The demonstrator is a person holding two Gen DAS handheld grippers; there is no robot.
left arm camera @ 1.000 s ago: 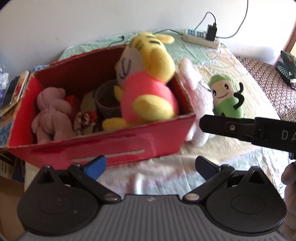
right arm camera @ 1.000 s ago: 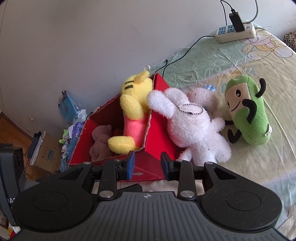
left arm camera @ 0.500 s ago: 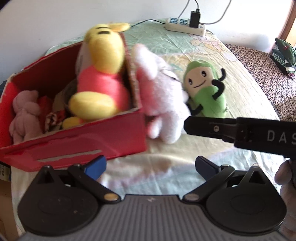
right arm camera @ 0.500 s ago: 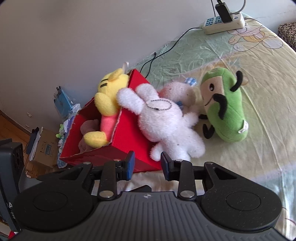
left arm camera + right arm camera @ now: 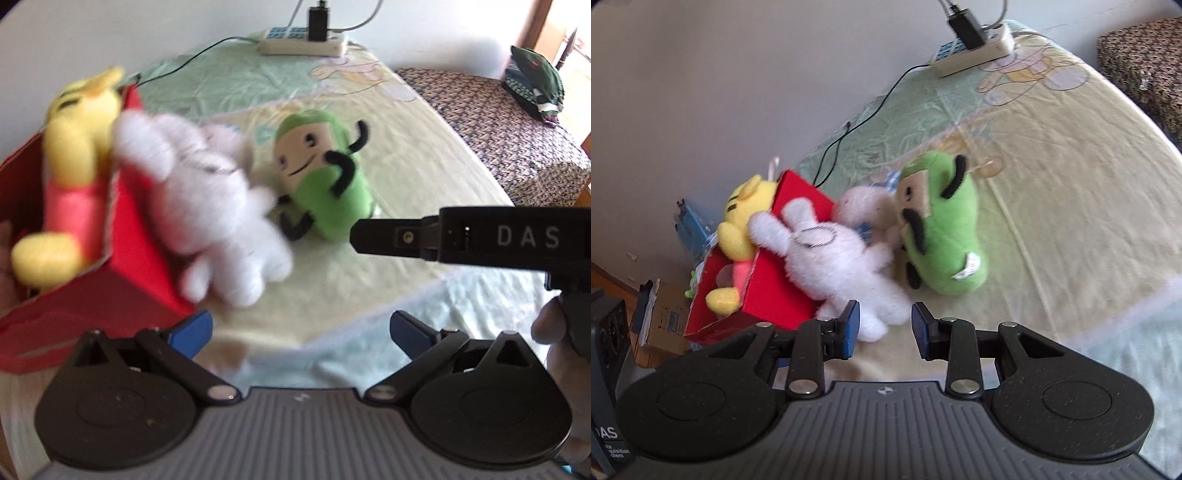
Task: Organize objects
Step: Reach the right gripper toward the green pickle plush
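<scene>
While both claws hang above the near edge of the bed (image 5: 1089, 177), neither grips anything: the left gripper (image 5: 301, 330) has its blue-tipped fingers spread wide apart over bare sheet, and the right gripper (image 5: 885, 328) has its fingers parted by a narrower gap. Just ahead of the right gripper's left fingertip lies the white plush rabbit (image 5: 842, 266), its foot almost at the blue pad (image 5: 851, 325), though whether they touch cannot be told. The rabbit leans with one arm up against the outer wall of the red box (image 5: 772, 291), which sits ahead and to the left of both claws. Inside the box a yellow plush in a pink shirt (image 5: 70, 192) sits against the wall nearest the rabbit, its head above the rim. Ahead and slightly right of the right gripper, the green plush (image 5: 942, 236) lies on the sheet beside the rabbit, close against it. From the left wrist view, the right gripper's black body crosses in from the right, its tip close in front of the green plush. Far ahead, by the wall, a white power strip (image 5: 303, 42) rests on the bed.
</scene>
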